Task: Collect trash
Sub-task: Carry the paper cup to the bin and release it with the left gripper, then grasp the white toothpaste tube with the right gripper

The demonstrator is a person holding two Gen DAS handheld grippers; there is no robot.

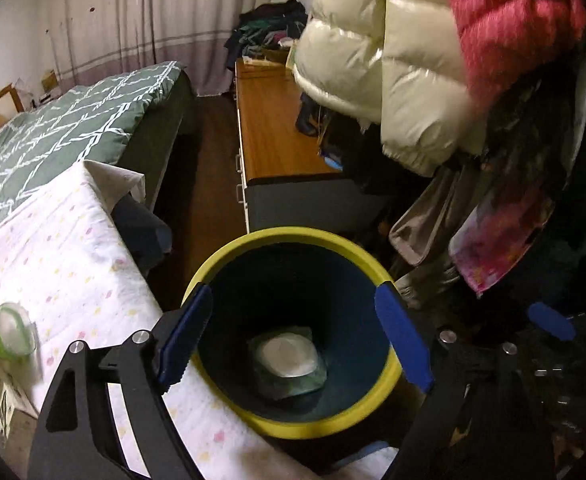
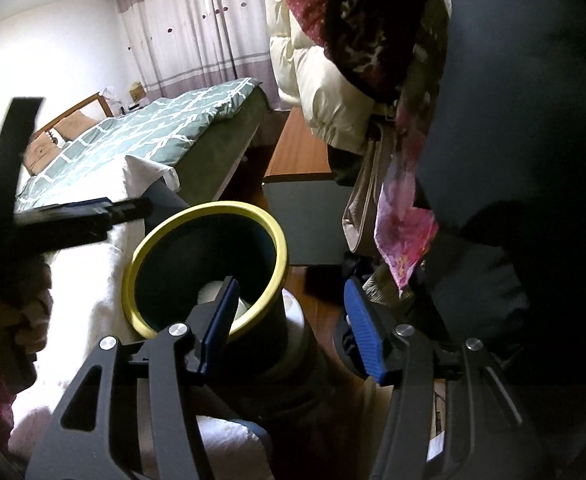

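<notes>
The left claw (image 1: pixel 297 340) hangs spread and empty over the yellow-rimmed bin (image 1: pixel 293 236), where a white wrapped packet (image 1: pixel 289 358) lies at the bottom. The right claw (image 2: pixel 293 328) is spread too, pinching nothing, beside the bin's rim. Hanging jackets (image 1: pixel 393 60) crowd the right; the cloth-covered surface (image 1: pixel 65 248) touches the bin's left, bearing a green-rimmed container (image 1: pixel 9 332).

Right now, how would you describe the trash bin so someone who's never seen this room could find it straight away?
Start at the bed with the green patterned quilt and come to the white spotted cloth at its foot. The trash bin stands on the floor between that cloth and the hanging coats. It is the only round open container there, dark inside with a bright yellow-green rim.
</notes>
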